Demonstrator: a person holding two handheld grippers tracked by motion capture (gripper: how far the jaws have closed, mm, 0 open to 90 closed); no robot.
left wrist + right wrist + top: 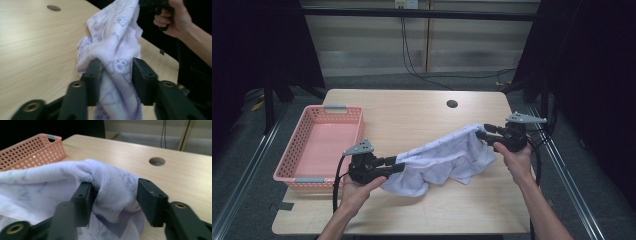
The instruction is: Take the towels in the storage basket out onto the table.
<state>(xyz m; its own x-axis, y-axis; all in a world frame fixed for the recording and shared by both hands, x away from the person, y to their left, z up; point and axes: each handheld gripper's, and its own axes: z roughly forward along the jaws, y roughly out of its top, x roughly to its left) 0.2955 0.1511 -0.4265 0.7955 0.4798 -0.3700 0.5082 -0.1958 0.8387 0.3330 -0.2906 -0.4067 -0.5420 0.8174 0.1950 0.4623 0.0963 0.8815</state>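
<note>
I have the white cloth [447, 157] stretched between both grippers, just right of the pink basket [298, 172], which holds nothing (mesh floor bare). The left gripper [117, 75] has its jaws parted around a bunched fold; the right gripper [113, 195] likewise stands slack, the fabric draped between its pads. My worry: with neither clenched, the cloth may slide out and slump onto the table [412, 110].

Pink basket [319, 145] at the left side of a wooden table [412, 120], round hole [452, 104] near the far edge, cables [412, 60] beyond.
</note>
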